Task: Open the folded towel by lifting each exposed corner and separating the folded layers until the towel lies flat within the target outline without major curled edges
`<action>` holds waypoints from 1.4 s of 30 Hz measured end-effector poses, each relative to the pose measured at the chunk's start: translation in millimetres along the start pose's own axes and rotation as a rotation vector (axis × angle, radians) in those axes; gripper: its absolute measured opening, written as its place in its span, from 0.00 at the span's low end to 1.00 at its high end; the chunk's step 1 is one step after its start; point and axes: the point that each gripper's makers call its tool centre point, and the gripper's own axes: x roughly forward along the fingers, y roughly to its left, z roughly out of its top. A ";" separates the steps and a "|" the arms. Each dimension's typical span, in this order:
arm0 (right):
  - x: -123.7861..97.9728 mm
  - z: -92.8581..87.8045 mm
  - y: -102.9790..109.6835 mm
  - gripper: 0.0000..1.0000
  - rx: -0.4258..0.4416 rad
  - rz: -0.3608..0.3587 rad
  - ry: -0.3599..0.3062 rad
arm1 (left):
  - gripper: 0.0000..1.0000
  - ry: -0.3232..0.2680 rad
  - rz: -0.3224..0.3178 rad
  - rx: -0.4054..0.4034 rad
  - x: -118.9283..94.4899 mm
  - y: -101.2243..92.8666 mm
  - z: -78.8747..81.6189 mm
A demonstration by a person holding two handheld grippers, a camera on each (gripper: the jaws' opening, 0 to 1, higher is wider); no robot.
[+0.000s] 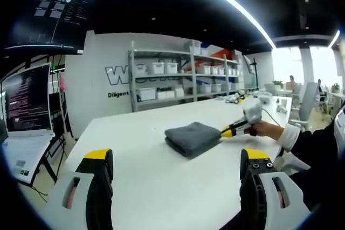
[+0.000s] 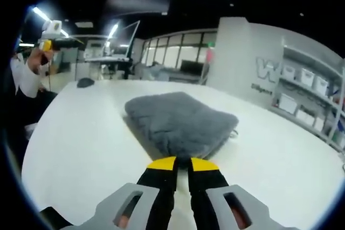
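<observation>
Two grippers work over a white table (image 1: 161,187), and the unfolding has barely begun. At the far left of the left gripper view a laptop (image 1: 27,100) sits on a side stand; grey shelving with white bins (image 1: 183,76) fills the middle background. The left gripper (image 1: 175,171) rises from the bottom edge with its jaws spread wide, holding nothing and well apart from the cloth. Right of centre lies the grey towel (image 1: 191,138), a compact folded stack with every layer in place. At its right edge the right gripper (image 1: 230,130), held by a hand (image 1: 267,129), has its yellow tips touching the towel.

In the right gripper view, the towel (image 2: 180,122) sits centre frame, and the right gripper (image 2: 182,164) at bottom centre has its jaws pressed nearly together at the near edge; whether they actually pinch fabric I cannot tell. No target outline is visible on the table. Every corner remains to be lifted and every layer separated.
</observation>
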 end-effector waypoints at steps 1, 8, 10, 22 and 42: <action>-0.2 -0.2 1.1 0.03 0.001 0.002 0.000 | 0.97 -0.001 0.000 0.000 -0.5 -0.2 0.2; -1.3 0.5 4.0 0.01 0.001 0.009 0.000 | 0.97 -0.006 0.004 -0.003 -3.8 1.5 0.7; -2.1 1.0 7.9 0.00 0.013 0.017 -0.001 | 0.97 -0.006 0.005 -0.003 -3.9 2.1 0.5; -3.4 3.3 22.4 0.00 0.111 0.067 0.001 | 0.96 0.003 0.000 -0.006 -0.9 1.0 -1.9; -2.9 10.2 37.4 0.00 0.182 0.162 -0.016 | 0.95 0.005 -0.017 0.000 2.3 -1.7 -2.0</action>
